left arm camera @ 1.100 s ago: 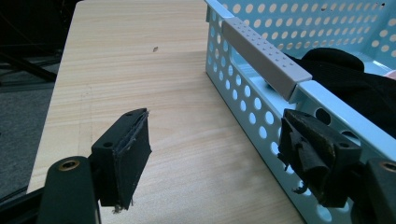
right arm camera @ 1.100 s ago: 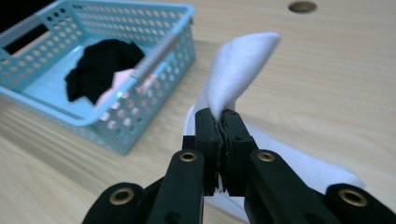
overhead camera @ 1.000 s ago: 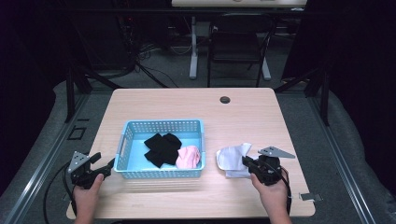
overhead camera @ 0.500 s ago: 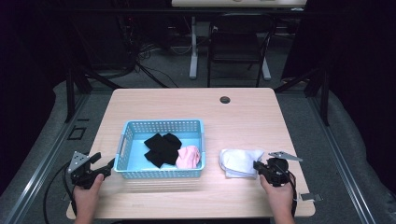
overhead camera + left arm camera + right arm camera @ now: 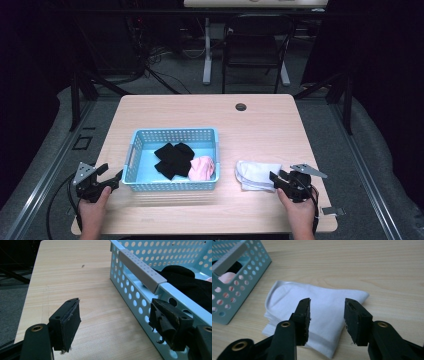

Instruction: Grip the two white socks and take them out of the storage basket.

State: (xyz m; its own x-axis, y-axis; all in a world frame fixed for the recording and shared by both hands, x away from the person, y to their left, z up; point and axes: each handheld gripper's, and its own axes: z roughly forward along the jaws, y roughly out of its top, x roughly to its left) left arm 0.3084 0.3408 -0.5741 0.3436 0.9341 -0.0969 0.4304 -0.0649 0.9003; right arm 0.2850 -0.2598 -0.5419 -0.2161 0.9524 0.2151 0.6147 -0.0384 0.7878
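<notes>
A folded white cloth [image 5: 255,175] lies flat on the wooden table, right of the light blue basket [image 5: 175,133]. My right gripper [image 5: 274,180] sits at the cloth's right edge. Its jaws have just been opening, and in the right gripper view they stand apart over the white cloth [image 5: 322,297] without pressing it; the right gripper [image 5: 327,301] is open. The basket holds a black cloth [image 5: 172,157] and a pink cloth [image 5: 202,167]. My left gripper [image 5: 112,173] rests open at the basket's left end. In the left gripper view the left gripper [image 5: 115,302] has one jaw against the basket wall [image 5: 130,295].
A round dark grommet [image 5: 241,107] sits near the table's far edge. A chair [image 5: 255,50] and a desk leg stand behind the table. Bare wood stretches beyond the basket and the cloth. Both hands are close to the table's front edge.
The right gripper moved right and down with the crumpled white cloth, which now lies flat on the table. Its jaws have parted. The left gripper stayed put.
</notes>
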